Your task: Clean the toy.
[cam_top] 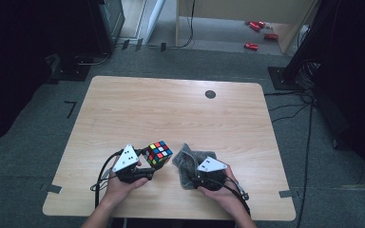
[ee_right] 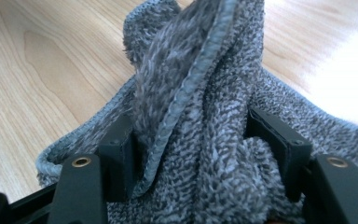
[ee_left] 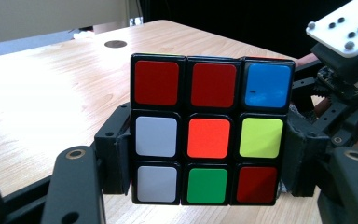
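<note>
Left gripper [cam_top: 145, 164] has its jaws clamped on the cube [cam_top: 158, 153], one pad on each side, cube held just above the surface [cam_top: 171, 109] near its front edge. In the left gripper view the cube [ee_left: 208, 135] faces the camera: red, red, blue on top; white, orange, yellow-green in the middle; white, green, red at the bottom. Right gripper [cam_top: 196, 167] sits just right of the cube, jaws partway open around a bunched grey cloth [cam_top: 186, 161]. In the right gripper view the cloth [ee_right: 205, 126] rises in a fold between the two pads, its stitched hem running up the middle; both pads touch the pile, and the cloth bulges around them. Cloth lies on the surface just right of the cube, close to it but whether touching I can't tell. A dark round grommet [cam_top: 210, 94] sits well beyond the cube toward the far edge. Right gripper also appears at the right of the left gripper view, beside the cube.
</note>
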`<state>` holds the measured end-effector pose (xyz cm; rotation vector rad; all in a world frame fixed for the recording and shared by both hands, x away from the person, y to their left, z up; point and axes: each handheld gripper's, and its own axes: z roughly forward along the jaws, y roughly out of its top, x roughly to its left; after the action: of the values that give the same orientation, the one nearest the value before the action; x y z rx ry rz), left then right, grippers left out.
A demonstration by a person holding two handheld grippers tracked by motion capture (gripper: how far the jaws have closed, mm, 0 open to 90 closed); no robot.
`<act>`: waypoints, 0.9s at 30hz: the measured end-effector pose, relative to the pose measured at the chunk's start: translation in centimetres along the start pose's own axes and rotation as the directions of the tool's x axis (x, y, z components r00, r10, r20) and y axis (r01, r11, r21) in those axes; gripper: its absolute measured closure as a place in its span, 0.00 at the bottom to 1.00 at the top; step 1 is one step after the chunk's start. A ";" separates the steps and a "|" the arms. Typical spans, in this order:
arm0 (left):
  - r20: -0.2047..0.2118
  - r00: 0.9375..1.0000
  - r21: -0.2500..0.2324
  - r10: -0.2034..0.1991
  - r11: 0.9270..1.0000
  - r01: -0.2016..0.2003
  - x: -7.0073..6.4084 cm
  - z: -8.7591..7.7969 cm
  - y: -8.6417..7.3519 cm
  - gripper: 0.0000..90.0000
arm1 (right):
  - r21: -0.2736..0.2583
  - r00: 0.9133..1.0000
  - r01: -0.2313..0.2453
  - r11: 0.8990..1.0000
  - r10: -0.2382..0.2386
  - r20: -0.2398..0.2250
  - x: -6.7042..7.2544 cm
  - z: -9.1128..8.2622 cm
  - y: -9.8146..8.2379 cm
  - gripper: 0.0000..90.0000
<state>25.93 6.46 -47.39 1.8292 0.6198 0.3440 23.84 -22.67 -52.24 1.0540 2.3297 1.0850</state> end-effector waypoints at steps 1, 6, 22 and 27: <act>0.001 1.000 0.000 -0.001 1.000 0.001 0.0 0.0 0.0 0.38 | 0.004 1.000 -0.017 1.000 0.017 -0.002 -0.1 0.0 0.0 0.43; 0.001 1.000 -0.002 -0.002 1.000 0.002 -0.1 0.0 0.0 0.38 | 0.012 0.999 -0.042 0.999 0.042 0.030 -0.1 -0.4 0.0 0.74; 0.061 0.994 0.066 0.087 0.994 -0.091 -2.1 1.6 -0.3 0.38 | -0.325 0.989 -0.148 0.934 0.132 -0.070 0.5 -5.8 3.1 0.84; 0.112 0.983 0.077 0.148 0.984 -0.157 -4.0 2.3 -0.3 0.38 | -0.404 0.980 -0.144 0.903 0.073 -0.186 2.9 -7.0 4.8 0.83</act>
<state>23.84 2.43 -48.16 1.9698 0.4276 0.3245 20.13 -21.92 -44.14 0.9631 2.0352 1.6819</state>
